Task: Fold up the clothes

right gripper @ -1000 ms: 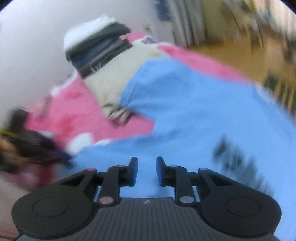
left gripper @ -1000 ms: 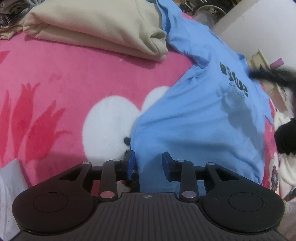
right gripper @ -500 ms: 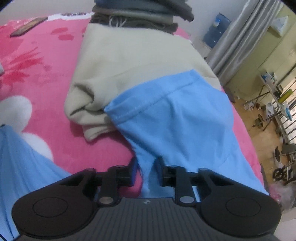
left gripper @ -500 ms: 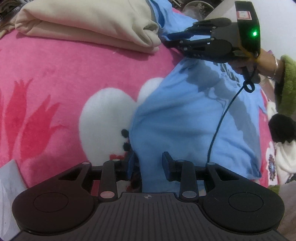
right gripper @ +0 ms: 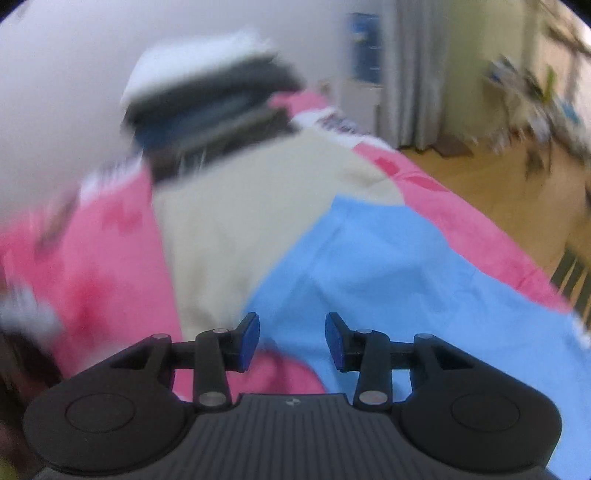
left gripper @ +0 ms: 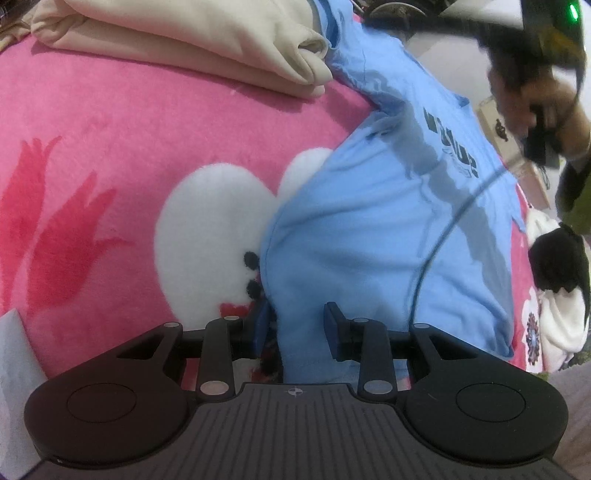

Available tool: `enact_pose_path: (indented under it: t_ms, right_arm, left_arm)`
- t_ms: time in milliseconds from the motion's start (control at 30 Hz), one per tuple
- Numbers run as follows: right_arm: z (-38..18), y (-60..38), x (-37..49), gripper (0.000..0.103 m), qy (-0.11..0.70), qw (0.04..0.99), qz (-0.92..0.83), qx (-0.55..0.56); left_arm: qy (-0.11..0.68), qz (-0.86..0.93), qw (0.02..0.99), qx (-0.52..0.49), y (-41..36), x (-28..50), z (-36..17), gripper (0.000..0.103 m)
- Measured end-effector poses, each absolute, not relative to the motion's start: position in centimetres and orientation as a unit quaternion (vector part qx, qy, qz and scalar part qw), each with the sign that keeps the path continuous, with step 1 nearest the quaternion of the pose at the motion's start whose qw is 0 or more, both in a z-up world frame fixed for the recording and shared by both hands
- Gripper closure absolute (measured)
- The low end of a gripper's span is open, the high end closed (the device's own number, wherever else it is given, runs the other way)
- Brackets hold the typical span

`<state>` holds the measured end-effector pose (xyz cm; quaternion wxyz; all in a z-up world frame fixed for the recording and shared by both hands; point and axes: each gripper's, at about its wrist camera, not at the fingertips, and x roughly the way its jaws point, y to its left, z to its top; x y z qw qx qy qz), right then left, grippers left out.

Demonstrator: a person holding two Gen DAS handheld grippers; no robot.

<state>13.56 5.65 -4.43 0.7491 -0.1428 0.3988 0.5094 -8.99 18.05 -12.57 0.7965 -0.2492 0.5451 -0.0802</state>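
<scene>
A light blue T-shirt with dark lettering lies spread on the pink blanket. Its far sleeve rests against a folded beige garment. My left gripper hovers low over the shirt's near corner. Its jaws stand apart, the hem lies between them, and the pads do not press on it. The right wrist view is blurred. There my right gripper hangs above the blue shirt beside the beige garment. Its jaws are opening with nothing between them. The hand that holds it shows blurred at top right.
A stack of dark folded clothes sits behind the beige garment, by the wall. A black cable hangs over the shirt. A black-and-white soft item lies at the bed's right edge, and a white sheet at the lower left. Wooden floor lies beyond the bed.
My right gripper was shut on the blue sleeve's edge half a second ago. It has let go, opened and swung up and away. My left gripper has stayed at the shirt's corner.
</scene>
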Motion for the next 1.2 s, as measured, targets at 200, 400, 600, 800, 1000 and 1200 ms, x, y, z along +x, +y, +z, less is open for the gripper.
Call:
enact_pose_path:
  t_ms: [200, 400, 600, 800, 1000, 1200]
  right_arm:
    - [-5.7, 9.5, 16.9, 0.062, 0.436, 0.772, 0.454, -0.084]
    - [-7.0, 10.7, 17.9, 0.061, 0.456, 0.774, 0.433, -0.075]
    - [-7.0, 9.8, 19.3, 0.097, 0.476, 0.774, 0.417, -0.021]
    - [-6.7, 5.9, 22.7, 0.100, 0.499, 0.753, 0.403, 0.148]
    - [-4.7, 4.0, 25.3, 0.100, 0.458, 0.745, 0.404, 0.266]
    - [-4.5, 6.4, 26.7, 0.100, 0.443, 0.749, 0.409, 0.273]
  left_arm:
    - [0.544, -0.082, 0.797, -0.250, 18.2, -9.0, -12.7, 0.071]
    - [0.542, -0.085, 0.795, -0.259, 18.4, -9.1, -13.0, 0.071]
    - [0.539, -0.087, 0.794, -0.267, 18.4, -9.1, -13.1, 0.071]
    - [0.537, -0.090, 0.794, -0.271, 18.6, -9.2, -13.3, 0.071]
    - [0.537, -0.094, 0.795, -0.267, 18.8, -9.3, -13.5, 0.071]
    - [0.536, -0.095, 0.795, -0.269, 18.8, -9.3, -13.5, 0.071]
